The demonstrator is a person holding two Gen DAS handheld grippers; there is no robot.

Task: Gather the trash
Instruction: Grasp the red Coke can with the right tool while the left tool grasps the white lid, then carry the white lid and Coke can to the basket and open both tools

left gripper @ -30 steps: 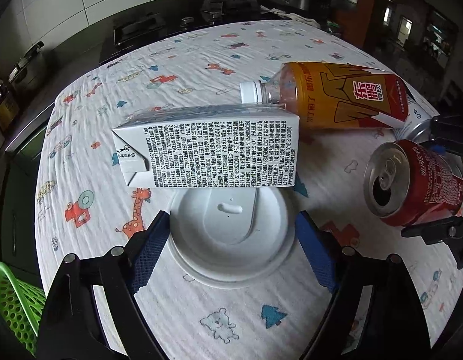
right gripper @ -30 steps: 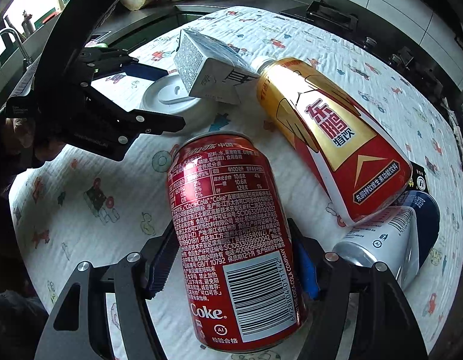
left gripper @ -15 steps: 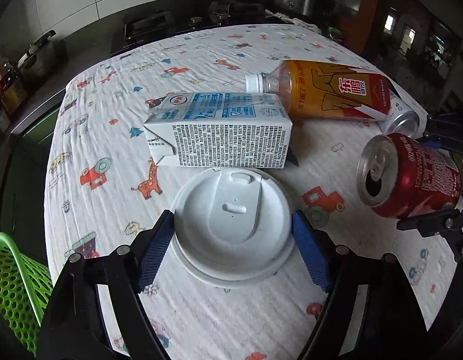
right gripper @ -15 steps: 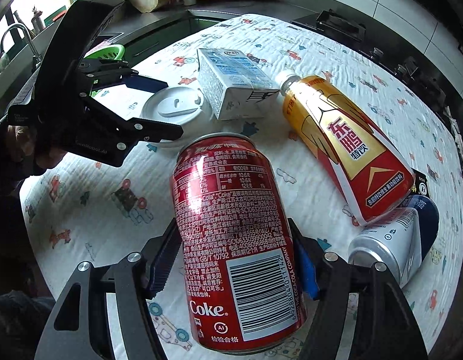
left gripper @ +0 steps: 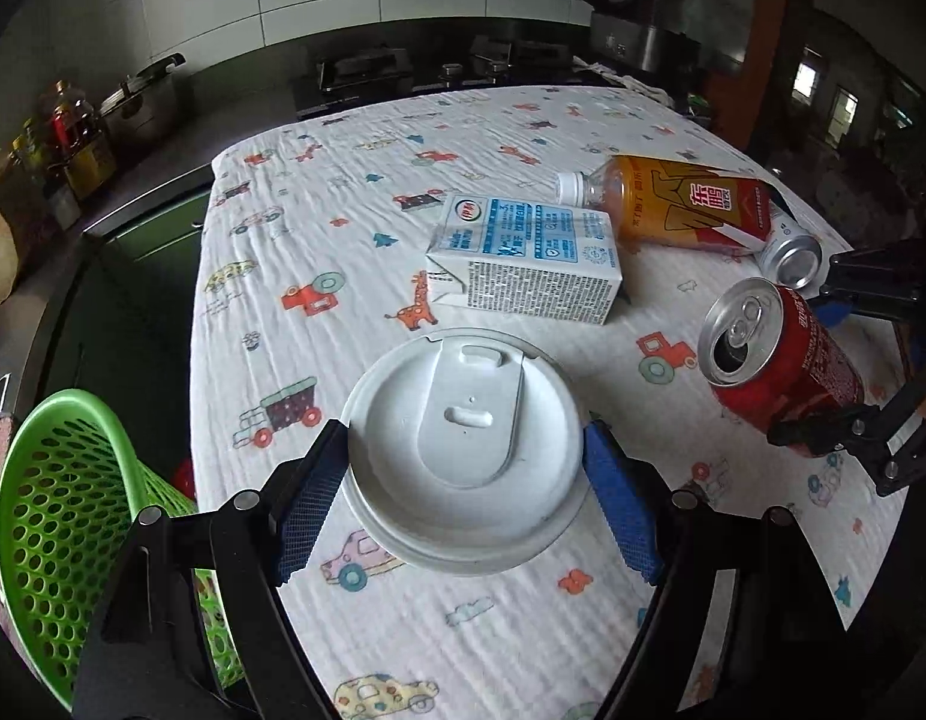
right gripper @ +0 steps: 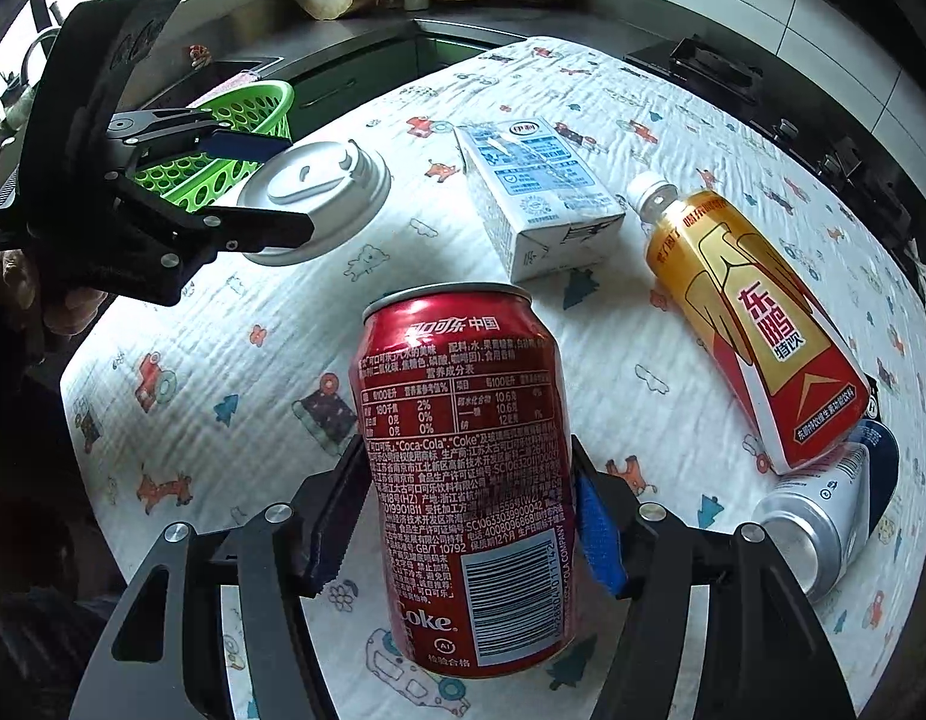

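Note:
My left gripper is shut on a white cup lid, its blue pads pressed to the rim on both sides, and holds it above the patterned tablecloth. From the right wrist view the lid hangs in the left gripper beside the green basket. My right gripper grips a red Coke can around its lower half, jaws closing on it; the can tilts above the cloth. A milk carton, an orange drink bottle and a silver can lie on the table.
The green perforated basket stands off the table's near left corner. A dark counter with a pot and jars runs along the left, a stove behind. A person's hand grips the left tool.
The left gripper drew back and rose with the lid, away from the carton and toward the basket. The right gripper carried the red can back from the bottle and a little up.

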